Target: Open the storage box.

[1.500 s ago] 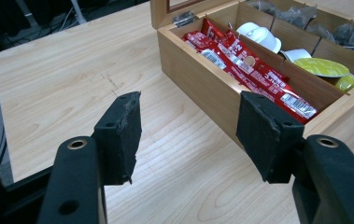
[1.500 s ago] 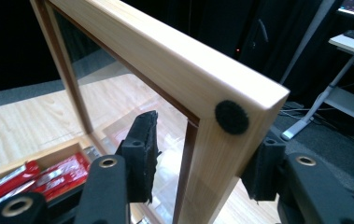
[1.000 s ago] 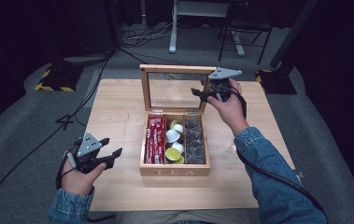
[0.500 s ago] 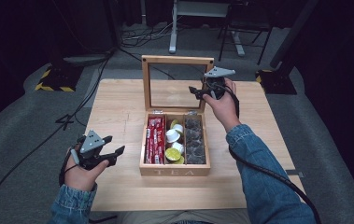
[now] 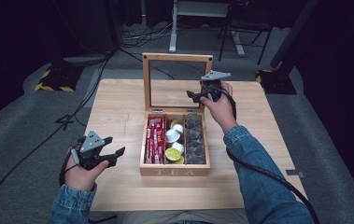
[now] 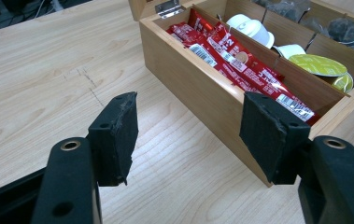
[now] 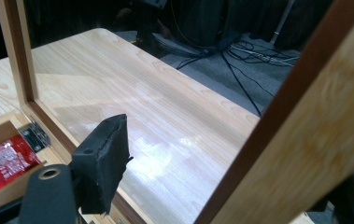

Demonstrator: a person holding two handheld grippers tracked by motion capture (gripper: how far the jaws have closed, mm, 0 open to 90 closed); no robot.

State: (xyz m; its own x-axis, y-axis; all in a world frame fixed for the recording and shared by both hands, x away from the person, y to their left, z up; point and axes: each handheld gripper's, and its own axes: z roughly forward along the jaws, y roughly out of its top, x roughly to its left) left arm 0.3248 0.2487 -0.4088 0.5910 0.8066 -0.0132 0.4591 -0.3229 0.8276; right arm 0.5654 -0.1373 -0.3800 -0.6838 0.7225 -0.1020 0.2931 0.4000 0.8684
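A wooden tea box (image 5: 174, 171) sits mid-table with its glass-paned lid (image 5: 177, 58) standing upright. Inside lie red packets (image 5: 154, 140), white and yellow-green capsules (image 5: 173, 144) and dark tea bags (image 5: 194, 137). My right gripper (image 5: 198, 97) is at the lid's right rail. In the right gripper view (image 7: 226, 177) that rail (image 7: 296, 112) runs between the jaws, which have just been opening; the left pad (image 7: 101, 161) stands clear of the wood. My left gripper (image 5: 115, 145) hovers open and empty left of the box's front corner, its pads (image 6: 115, 135) apart over bare table beside the box wall (image 6: 198, 84).
The wooden table (image 5: 118, 102) has bare surface left, right and behind the box. Beyond its far edge are floor cables (image 5: 137, 39), desk and chair legs (image 5: 230, 42) and a black-and-yellow marked block (image 5: 53, 80). My right gripper's cable (image 5: 268, 175) trails along my right sleeve.
The lid has swung from a slight tilt to upright. My right gripper has slid a little down the lid's right rail and its jaws have widened. The left gripper has stayed put.
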